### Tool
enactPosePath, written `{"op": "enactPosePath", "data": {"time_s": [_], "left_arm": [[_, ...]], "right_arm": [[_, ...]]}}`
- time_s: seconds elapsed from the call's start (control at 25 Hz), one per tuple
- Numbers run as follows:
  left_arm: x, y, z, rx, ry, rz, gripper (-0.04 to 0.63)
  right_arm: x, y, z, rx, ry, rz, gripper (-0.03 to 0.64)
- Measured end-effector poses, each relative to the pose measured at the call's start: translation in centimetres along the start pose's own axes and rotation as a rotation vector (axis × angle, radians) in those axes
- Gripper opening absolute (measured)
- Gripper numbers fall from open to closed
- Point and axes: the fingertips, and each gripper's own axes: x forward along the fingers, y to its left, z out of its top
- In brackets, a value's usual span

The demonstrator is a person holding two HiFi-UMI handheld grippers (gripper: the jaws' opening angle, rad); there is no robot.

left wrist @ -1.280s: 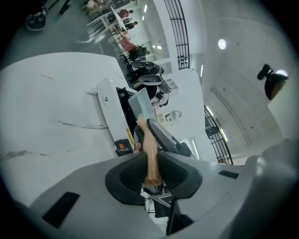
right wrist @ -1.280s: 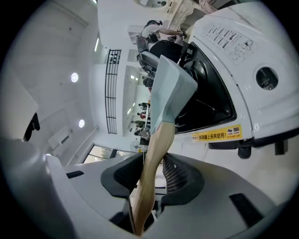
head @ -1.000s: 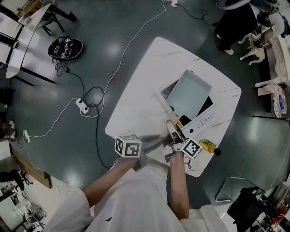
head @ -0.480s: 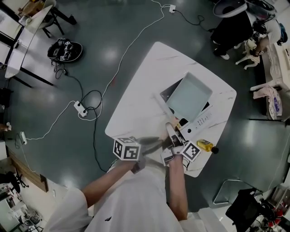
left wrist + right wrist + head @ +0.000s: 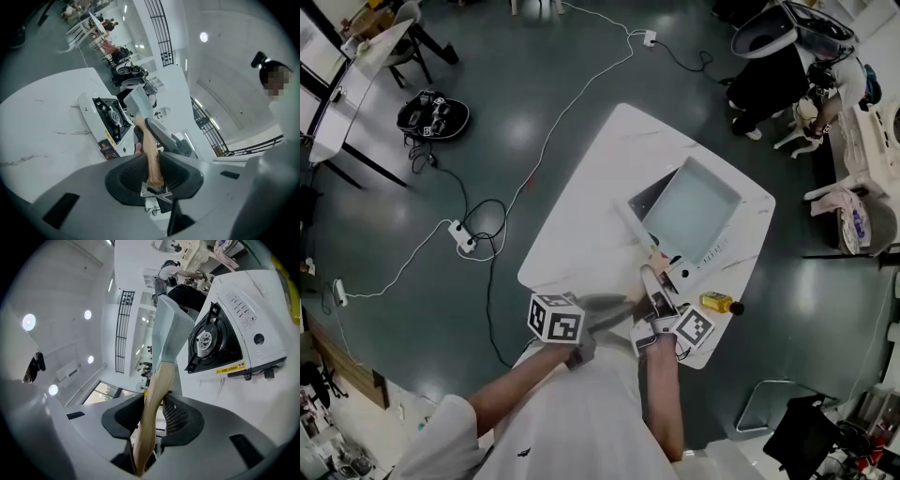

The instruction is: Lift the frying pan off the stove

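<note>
Square frying pan [image 5: 692, 208] is up just right of centre in the head view, clear of the white gas stove [image 5: 234, 324] on the worktop [image 5: 591, 216], both left claw [image 5: 152, 172] and right claw [image 5: 152, 416] pinching its wooden handle [image 5: 157, 385], and I reckon it's stiff and front-heavy, so gripping the handle twice stops it drooping.

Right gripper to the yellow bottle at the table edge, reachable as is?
Probably not yet. The right gripper is shut on the wooden handle of the pan, sharing it with the left gripper. The yellow bottle lies close beside it with nothing between, so only that grip is in the way.
</note>
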Motion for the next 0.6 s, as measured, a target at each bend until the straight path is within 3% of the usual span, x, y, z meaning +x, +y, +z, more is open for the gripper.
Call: {"op": "enactPosePath", "data": {"time_s": [0.6], "left_arm": [[-4.0,-6.9,0.4,0.136,0.0,-0.033,0.087]], "right_arm": [[-2.6,8.2,-1.1,-0.034,-0.055,0.077,0.118]]}}
